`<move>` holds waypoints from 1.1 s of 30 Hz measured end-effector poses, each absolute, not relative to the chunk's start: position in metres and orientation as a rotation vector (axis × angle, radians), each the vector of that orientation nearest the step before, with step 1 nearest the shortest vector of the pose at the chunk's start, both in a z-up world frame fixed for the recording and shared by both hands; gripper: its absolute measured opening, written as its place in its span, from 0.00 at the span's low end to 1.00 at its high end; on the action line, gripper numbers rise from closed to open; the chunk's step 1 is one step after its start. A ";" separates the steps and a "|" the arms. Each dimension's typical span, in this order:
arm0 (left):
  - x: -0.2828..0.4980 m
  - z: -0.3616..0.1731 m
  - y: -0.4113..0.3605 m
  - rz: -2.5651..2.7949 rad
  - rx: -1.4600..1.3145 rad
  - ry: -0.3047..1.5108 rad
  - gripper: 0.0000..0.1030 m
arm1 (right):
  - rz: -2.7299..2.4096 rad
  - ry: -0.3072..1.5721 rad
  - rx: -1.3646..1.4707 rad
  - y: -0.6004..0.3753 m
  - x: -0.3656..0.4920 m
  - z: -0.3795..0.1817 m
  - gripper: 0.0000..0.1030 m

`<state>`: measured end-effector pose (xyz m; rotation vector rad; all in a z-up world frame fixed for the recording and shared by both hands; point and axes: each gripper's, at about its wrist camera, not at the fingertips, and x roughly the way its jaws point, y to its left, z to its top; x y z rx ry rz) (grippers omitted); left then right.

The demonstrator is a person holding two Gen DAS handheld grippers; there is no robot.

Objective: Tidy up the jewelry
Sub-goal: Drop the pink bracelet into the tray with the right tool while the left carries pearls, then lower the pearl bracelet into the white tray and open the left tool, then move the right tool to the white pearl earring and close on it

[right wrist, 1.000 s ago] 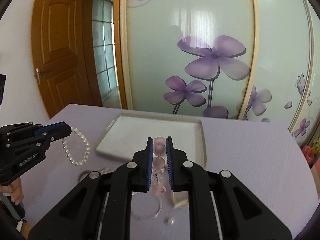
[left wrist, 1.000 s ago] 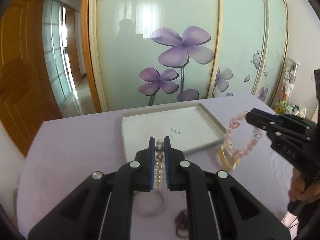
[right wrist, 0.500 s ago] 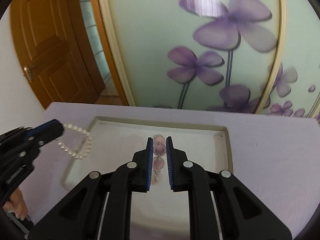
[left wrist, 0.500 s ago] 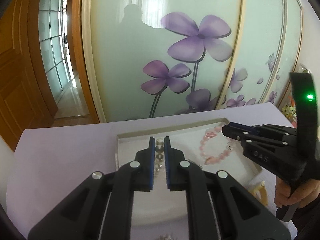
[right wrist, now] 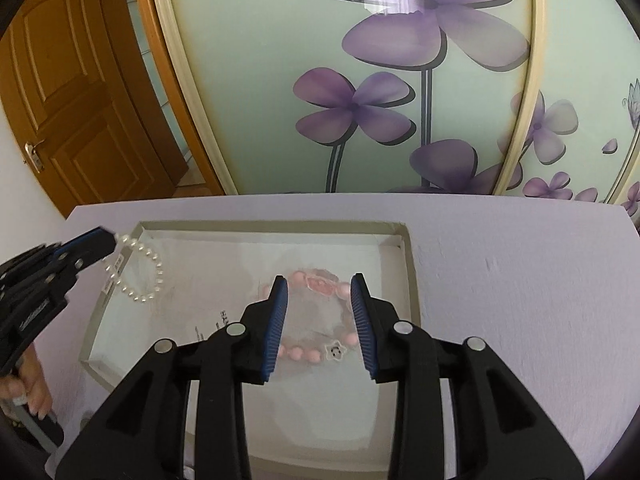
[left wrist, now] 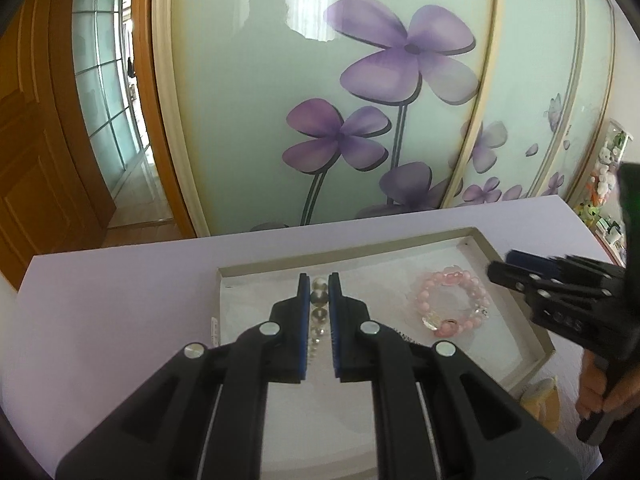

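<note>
Left tongs [left wrist: 319, 285] clamp white pearl bracelet [right wrist: 141, 272] over shallow white tray [right wrist: 409, 264]; right tongs [right wrist: 319, 290] spread wide, empty, pink bead bracelet [left wrist: 451, 305] lying below. Lower pearls clear of pink before opening.

Looking like a home bedroom: ahead of the tool, sliding wardrobe doors [left wrist: 360, 92] of frosted glass showing printed purple flowers; off to the left, a panelled wooden door [right wrist: 68, 92] standing beside a glazed one; far right, plush toys [left wrist: 604, 176] sitting on a shelf; below, a lilac-covered table [right wrist: 500, 264].
</note>
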<state>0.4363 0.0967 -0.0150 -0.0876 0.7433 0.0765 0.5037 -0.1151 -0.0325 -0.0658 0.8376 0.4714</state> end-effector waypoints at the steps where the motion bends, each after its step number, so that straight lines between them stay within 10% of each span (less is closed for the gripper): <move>1: 0.439 -0.016 0.098 0.089 -0.094 0.751 0.10 | 0.473 0.836 -0.068 -0.116 0.503 -0.033 0.34; 12: 0.383 -0.001 0.119 0.211 -0.103 0.697 0.54 | 0.497 0.764 -0.055 -0.138 0.451 -0.013 0.34; 33: 0.155 -0.005 0.094 0.256 -0.066 0.622 0.88 | 0.496 0.734 -0.048 -0.185 0.290 -0.030 0.44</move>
